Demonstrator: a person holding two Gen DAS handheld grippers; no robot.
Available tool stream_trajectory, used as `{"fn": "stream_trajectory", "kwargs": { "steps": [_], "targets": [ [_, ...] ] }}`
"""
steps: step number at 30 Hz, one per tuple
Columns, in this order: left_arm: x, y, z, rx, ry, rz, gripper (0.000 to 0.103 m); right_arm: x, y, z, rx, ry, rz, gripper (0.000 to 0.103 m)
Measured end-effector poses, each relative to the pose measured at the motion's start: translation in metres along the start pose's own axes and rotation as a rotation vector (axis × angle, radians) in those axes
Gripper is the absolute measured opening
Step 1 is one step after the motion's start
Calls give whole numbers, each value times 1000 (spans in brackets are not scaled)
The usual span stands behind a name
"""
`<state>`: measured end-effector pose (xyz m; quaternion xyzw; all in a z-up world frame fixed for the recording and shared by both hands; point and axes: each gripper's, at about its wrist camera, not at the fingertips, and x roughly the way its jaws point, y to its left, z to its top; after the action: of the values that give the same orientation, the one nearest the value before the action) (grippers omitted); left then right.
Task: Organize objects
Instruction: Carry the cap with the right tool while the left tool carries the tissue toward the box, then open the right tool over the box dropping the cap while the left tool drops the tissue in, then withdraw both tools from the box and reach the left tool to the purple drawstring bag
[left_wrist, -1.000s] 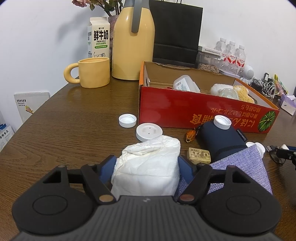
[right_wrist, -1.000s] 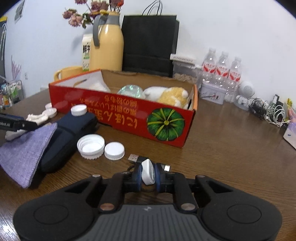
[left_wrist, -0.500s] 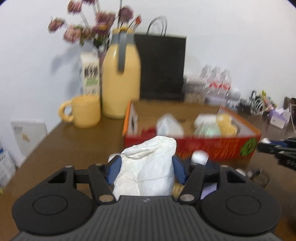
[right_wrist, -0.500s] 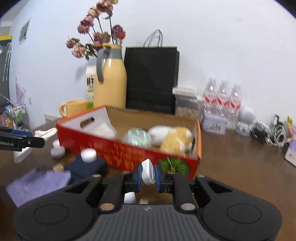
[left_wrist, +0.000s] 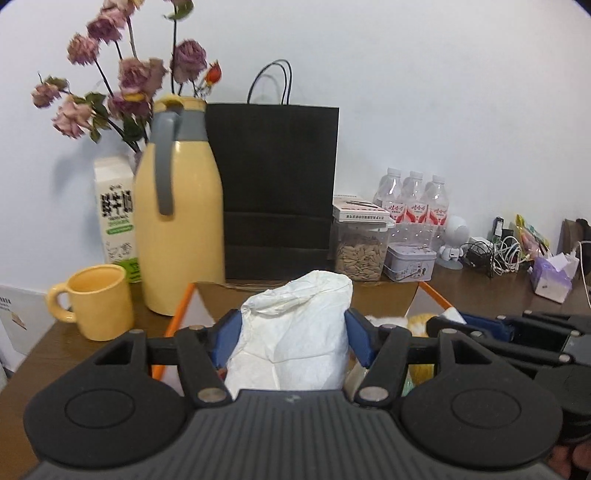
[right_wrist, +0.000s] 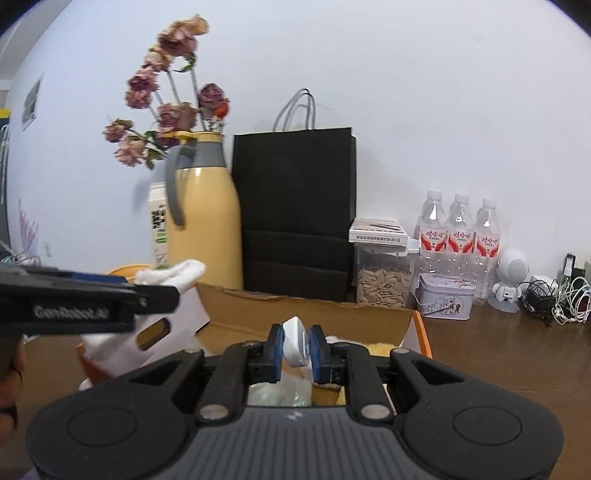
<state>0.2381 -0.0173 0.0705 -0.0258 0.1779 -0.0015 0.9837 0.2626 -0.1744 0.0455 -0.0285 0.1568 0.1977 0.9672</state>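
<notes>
I am in the carrying step of tidying up: both my tools are loaded and brought over the open cardboard box (left_wrist: 430, 295), ready to drop things in. My left gripper (left_wrist: 291, 334) is clamped on a crumpled white packet (left_wrist: 295, 332); its blue pads (left_wrist: 356, 338) press into both sides, and the jaws have closed a little further on it, with the soft packet filling the whole gap between them. My right gripper (right_wrist: 297, 349) is squeezed nearly together on a small white charger plug (right_wrist: 295, 343), held upright between the pads. From the right camera I see the left tool and its packet hanging over the near left end of the box, by the white flap with the handle slot (right_wrist: 155, 332). Below the plug lie a clear plastic-wrapped thing (right_wrist: 280, 393) and something yellow and fluffy (right_wrist: 380, 347), so the box already holds some goods. The yellow jug (left_wrist: 177, 229), the mug (left_wrist: 98, 301) and the black paper bag (left_wrist: 277, 184) stand behind the box and outside my path. Next, I judge, each tool needs lowering into a free patch inside the box walls before I let go, keeping the two tools from knocking each other, since they sit close side by side. The packet is soft and may snag on the flap, so I would clear it first.
</notes>
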Motion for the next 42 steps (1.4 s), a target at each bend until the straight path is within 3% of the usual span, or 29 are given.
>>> {"fn": "stream_trajectory", "kwargs": {
  "steps": [7, 10, 13, 15, 16, 18, 19, 29, 42],
  "targets": [
    [40, -3, -1, -7, 27, -7, 63, 32, -16, -14, 46, 66, 5, 14],
    [47, 0, -6, -6, 51, 6, 68, 36, -17, -18, 44, 83, 8, 15],
    [49, 3, -9, -13, 53, 27, 82, 36, -13, -22, 34, 91, 3, 19],
    [46, 4, -9, -22, 34, 35, 103, 35, -12, -25, 31, 94, -7, 46],
    [43, 5, -8, -29, 16, 39, 103, 34, -12, -25, 32, 92, -16, 56],
    [41, 6, -7, -36, 3, 49, 103, 33, -13, -27, 37, 89, -31, 98],
    [41, 5, -7, -35, 7, 49, 103, 33, -13, -27, 40, 84, -39, 103],
    [38, 2, -5, -30, 6, 41, 103, 26, -13, -25, 44, 53, -48, 103],
    [1, -3, 2, -33, -70, 13, 103, -1, -13, -22, 23, -5, -48, 103]
  ]
}}
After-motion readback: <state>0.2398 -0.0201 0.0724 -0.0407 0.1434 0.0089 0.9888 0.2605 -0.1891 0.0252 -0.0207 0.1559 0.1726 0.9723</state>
